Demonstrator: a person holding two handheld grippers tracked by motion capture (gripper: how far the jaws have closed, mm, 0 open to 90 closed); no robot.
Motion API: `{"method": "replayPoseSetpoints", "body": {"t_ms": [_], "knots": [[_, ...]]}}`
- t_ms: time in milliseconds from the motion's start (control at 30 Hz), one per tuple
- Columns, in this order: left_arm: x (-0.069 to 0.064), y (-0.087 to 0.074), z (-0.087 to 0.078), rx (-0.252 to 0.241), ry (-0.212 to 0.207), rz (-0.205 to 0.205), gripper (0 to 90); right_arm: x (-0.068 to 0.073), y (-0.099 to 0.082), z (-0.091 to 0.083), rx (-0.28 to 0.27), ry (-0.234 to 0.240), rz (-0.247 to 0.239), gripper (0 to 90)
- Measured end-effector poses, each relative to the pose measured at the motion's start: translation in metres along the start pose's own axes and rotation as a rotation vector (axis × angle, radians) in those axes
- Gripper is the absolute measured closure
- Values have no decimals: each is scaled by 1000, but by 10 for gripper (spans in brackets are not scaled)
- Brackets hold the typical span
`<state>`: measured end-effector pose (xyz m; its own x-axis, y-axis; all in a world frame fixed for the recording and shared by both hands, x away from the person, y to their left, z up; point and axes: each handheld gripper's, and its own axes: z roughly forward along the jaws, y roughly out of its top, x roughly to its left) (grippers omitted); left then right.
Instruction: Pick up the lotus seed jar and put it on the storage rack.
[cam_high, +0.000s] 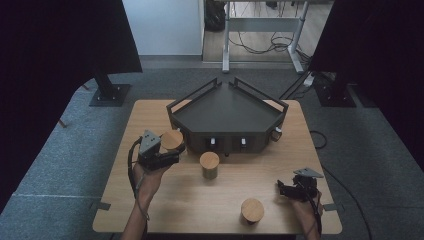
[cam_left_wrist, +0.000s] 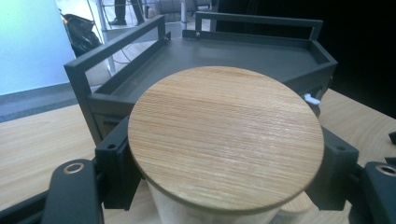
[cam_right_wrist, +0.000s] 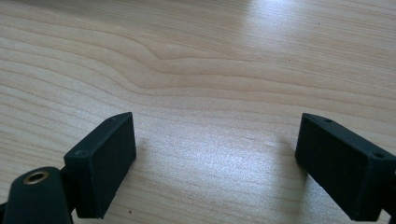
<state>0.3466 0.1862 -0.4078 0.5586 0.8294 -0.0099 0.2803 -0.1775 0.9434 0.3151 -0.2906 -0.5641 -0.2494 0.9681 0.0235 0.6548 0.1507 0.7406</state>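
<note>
The left claw (cam_high: 172, 150) is closed on a jar with a wooden lid (cam_high: 172, 139), squeezing its pale body from both sides, just under the lid. The jar sits right between the jaws, with the dark tray (cam_high: 227, 117) just past it. The jar looks hard and stiff, and it will not bend. Its smooth sides may be slippery, so the grip has to stay firm. It could break if it fell. The lid may be loose, so holding the body is safer than holding the lid. The right claw (cam_high: 286, 189) is wide open over the bare table (cam_high: 175, 205) with nothing between its jaws. A second jar (cam_high: 209, 165) and a third jar (cam_high: 252, 210) stand on the table between the two claws.
</note>
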Motion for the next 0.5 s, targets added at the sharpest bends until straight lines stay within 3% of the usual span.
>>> {"method": "replayPoseSetpoints", "body": {"t_ms": [500], "knots": [[5, 29, 29, 13, 9, 25, 260, 0, 0, 0, 0, 0, 1, 116]]}}
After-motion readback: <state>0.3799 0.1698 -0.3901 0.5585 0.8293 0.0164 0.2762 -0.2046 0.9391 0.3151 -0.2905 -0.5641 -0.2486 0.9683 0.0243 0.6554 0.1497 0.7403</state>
